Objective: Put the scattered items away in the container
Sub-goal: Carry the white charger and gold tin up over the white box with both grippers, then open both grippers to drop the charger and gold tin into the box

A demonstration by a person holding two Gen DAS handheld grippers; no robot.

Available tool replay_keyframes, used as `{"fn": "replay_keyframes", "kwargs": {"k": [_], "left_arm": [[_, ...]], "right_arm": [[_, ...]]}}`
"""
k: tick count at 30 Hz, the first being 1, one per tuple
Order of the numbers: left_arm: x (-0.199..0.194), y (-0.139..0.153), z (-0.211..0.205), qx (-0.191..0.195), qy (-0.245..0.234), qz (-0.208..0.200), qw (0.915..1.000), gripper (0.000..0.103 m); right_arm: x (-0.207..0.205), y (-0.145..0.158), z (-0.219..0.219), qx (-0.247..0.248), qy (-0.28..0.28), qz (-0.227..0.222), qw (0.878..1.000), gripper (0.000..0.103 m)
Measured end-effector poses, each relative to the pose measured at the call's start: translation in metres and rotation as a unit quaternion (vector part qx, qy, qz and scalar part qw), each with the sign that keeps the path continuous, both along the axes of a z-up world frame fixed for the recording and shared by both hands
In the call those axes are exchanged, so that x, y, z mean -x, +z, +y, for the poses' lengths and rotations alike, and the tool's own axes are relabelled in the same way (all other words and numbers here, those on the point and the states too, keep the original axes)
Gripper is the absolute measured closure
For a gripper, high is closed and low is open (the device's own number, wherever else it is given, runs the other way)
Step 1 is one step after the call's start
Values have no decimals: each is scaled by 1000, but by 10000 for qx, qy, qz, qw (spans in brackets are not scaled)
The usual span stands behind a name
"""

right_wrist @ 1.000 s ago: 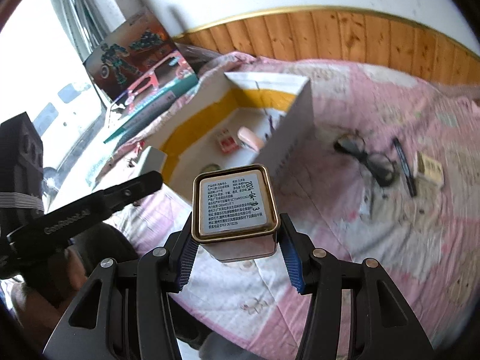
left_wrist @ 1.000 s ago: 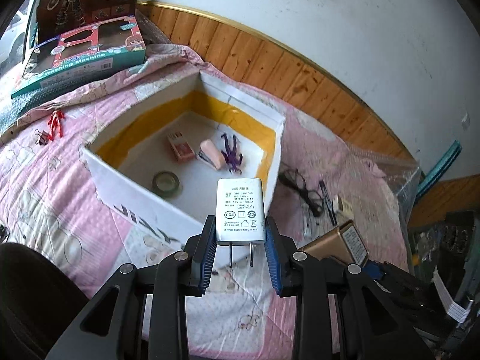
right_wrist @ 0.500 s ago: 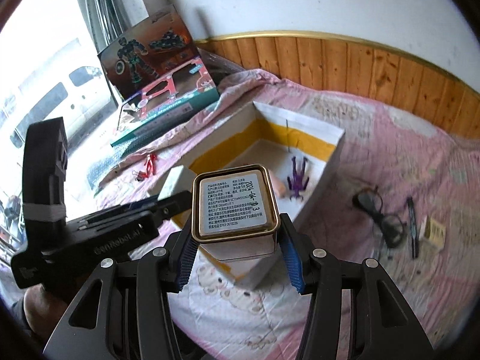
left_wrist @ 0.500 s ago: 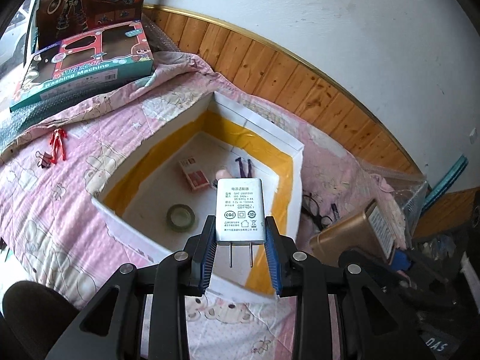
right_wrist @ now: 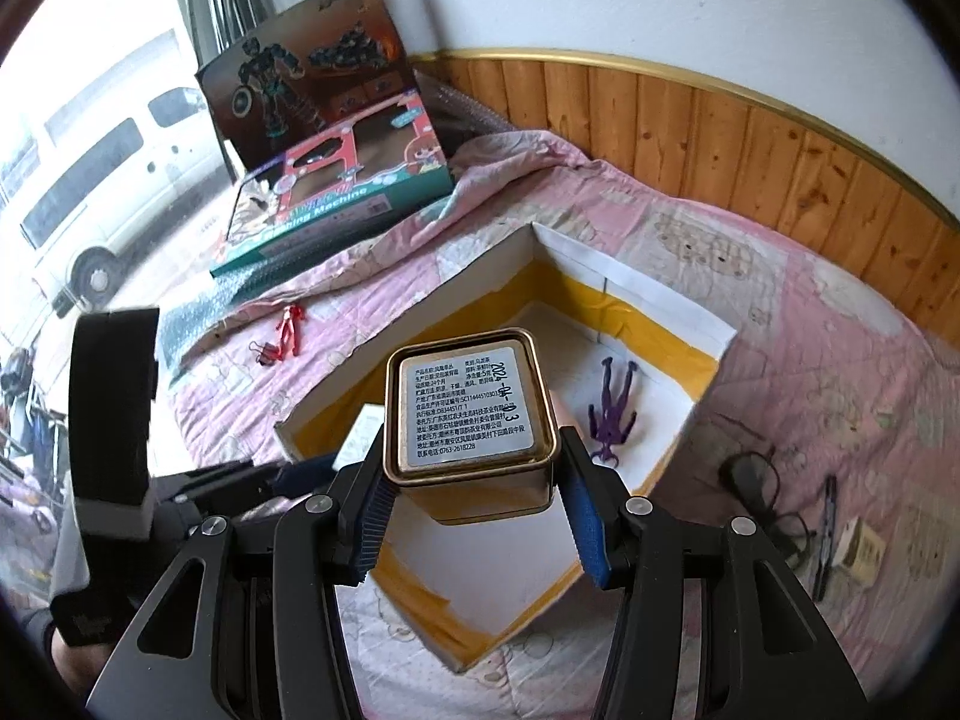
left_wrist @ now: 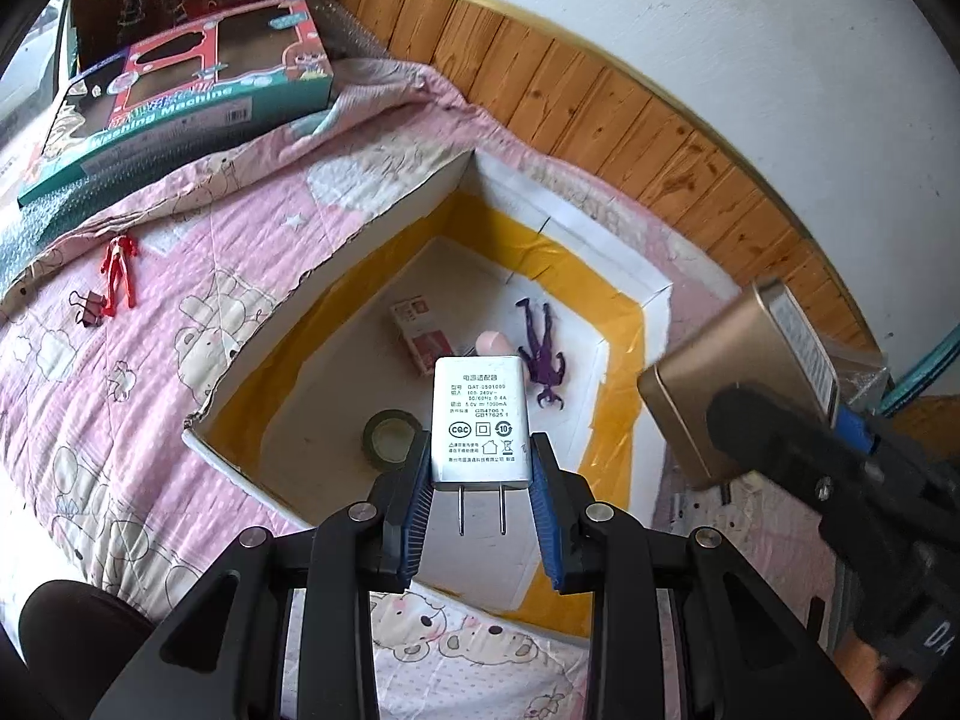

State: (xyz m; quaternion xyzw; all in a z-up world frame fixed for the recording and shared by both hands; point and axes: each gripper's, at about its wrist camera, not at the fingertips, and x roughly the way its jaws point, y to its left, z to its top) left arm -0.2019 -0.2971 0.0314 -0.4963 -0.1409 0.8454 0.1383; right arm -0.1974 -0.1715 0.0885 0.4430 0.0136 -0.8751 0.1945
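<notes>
Left gripper [left_wrist: 480, 516] pinching charger [left_wrist: 480, 426], right gripper [right_wrist: 474, 510] clamping gold tin [right_wrist: 471, 426], both above box [right_wrist: 660, 312] at bed centre. Risk: simultaneous release, tin lands on charger.

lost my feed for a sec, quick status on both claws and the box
Left claw shut on white charger, right claw shut on gold tin. Both over open box. Nothing blocking the drop.

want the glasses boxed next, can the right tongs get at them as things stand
Probably not yet: the right tongs are shut on the tin. The glasses lie uncovered on the quilt right of the box, so dropping the tin first should free them.
</notes>
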Motion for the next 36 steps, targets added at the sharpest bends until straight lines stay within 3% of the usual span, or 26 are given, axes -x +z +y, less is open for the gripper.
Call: {"fn": "replay_keyframes", "kwargs": {"k": [16, 25, 36], "left_arm": [[21, -24, 25, 70, -159, -533, 9984, 71], [30, -37, 38, -153, -206, -827, 9962, 71], [51, -48, 38, -219, -29, -1123, 9934, 71]], "right_arm": [[93, -32, -11, -31, 56, -773, 9970, 49], [136, -58, -11, -52, 11, -1165, 9932, 49], [167, -78, -19, -286, 169, -1313, 9908, 49]]}}
